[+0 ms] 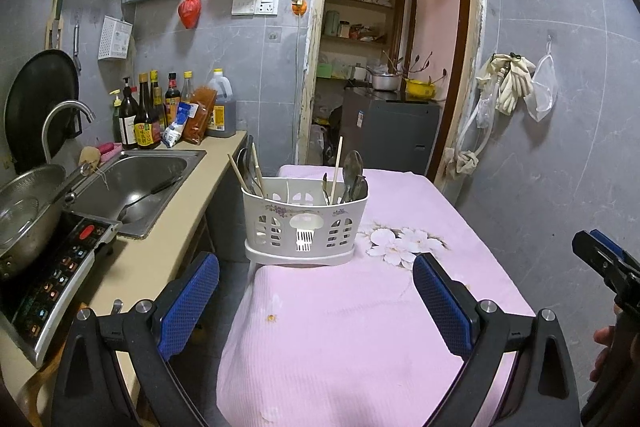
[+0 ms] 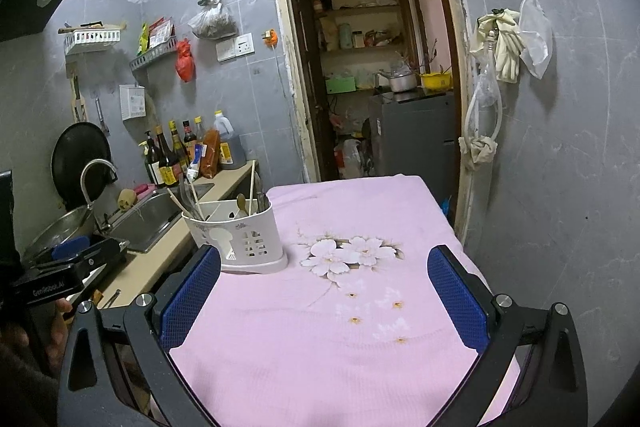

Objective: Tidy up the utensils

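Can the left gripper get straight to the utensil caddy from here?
Probably yes: the left gripper is open, the utensil caddy stands straight ahead, and only bare pink tablecloth lies between.

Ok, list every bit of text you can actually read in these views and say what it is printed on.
"GenRobot.AI": white print on the black body of the left gripper, seen in the right wrist view.
Labels on the sauce bottles: too small and blurred to read.
Button markings on the cooktop panel: too small to read.
Sticker on the grey appliance: unreadable.
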Tool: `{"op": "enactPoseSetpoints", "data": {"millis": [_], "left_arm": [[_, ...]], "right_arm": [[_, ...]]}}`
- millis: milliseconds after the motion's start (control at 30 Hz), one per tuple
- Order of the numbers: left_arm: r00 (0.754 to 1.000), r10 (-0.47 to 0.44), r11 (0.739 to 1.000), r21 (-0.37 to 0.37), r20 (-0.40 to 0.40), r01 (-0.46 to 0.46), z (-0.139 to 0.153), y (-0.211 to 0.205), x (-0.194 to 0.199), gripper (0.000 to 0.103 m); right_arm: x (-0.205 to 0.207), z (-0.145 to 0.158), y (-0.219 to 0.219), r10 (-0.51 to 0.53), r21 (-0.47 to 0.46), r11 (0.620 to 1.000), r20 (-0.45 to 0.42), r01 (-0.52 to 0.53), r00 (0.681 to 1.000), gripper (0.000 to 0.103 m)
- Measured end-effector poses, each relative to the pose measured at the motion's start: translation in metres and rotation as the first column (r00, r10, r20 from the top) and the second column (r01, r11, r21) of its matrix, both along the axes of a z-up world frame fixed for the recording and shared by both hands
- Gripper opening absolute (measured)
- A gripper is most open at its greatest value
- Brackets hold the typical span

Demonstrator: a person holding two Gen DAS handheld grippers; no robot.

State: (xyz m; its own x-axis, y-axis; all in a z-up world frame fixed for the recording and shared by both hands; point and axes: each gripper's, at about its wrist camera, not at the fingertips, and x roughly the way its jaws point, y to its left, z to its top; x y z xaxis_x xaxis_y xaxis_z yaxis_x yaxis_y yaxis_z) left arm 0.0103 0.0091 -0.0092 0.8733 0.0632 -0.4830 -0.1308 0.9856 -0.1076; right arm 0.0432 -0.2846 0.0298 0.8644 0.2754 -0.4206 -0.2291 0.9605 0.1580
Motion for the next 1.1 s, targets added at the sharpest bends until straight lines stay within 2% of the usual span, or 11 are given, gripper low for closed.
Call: {"op": "enactPoseSetpoints", "data": {"millis": [1100], "left_arm": [[1.0, -0.001, 1.0, 0.001, -0.001, 0.001, -0.0003, -0.0002, 0.0003, 0.098]], "right_arm": [[0.0024, -0.0016, -0.0033, -0.001, 0.001, 1.0, -0.011, 0.001, 1.0, 0.102]]}}
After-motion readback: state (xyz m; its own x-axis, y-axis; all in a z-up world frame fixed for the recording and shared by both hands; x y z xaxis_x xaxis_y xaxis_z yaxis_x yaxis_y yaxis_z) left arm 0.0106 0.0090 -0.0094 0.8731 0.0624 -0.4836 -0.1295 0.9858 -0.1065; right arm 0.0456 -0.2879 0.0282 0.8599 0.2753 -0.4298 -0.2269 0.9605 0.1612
